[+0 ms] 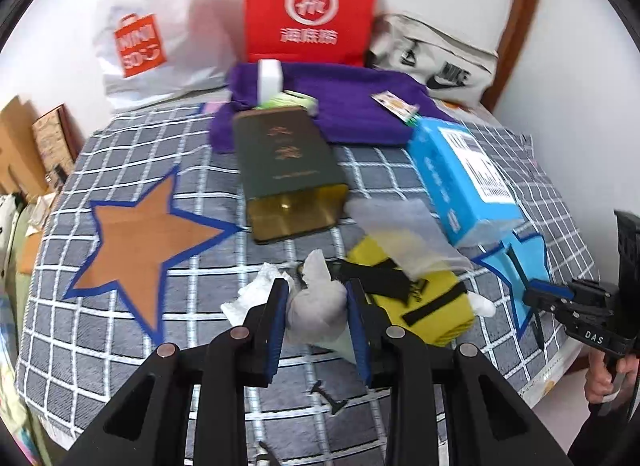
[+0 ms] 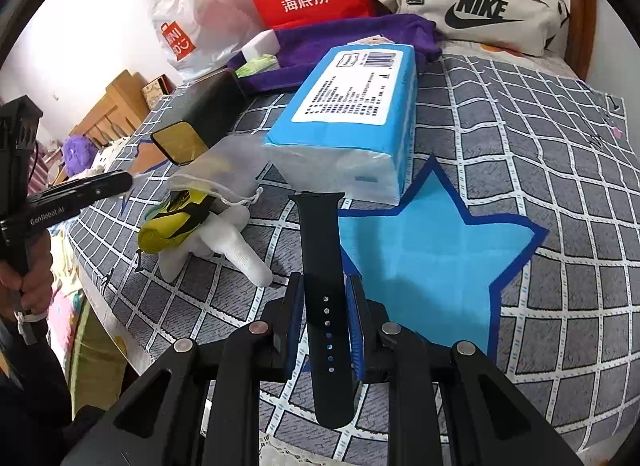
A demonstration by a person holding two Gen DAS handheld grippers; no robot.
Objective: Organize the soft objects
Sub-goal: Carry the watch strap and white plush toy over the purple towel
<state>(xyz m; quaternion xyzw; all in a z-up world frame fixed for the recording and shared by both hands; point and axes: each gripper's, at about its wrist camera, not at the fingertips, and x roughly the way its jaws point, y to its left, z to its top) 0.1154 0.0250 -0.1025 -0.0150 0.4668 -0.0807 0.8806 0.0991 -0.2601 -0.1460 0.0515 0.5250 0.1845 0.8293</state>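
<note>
A crumpled grey soft piece point(image 1: 318, 302), possibly a cloth, is clamped by the left gripper point(image 1: 317, 320) above the checked bedspread point(image 1: 120, 346). A black watch strap point(image 2: 326, 298) is pinched by the right gripper point(image 2: 325, 326) over the blue star point(image 2: 432, 242). Farther off, a blue tissue pack point(image 2: 352, 121) is seen lying.

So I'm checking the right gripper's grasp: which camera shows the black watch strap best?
The right wrist view: the black watch strap runs full length between the right gripper, pads pressing its sides. The left wrist view shows only that gripper side-on, the strap a thin dark sliver.
</note>
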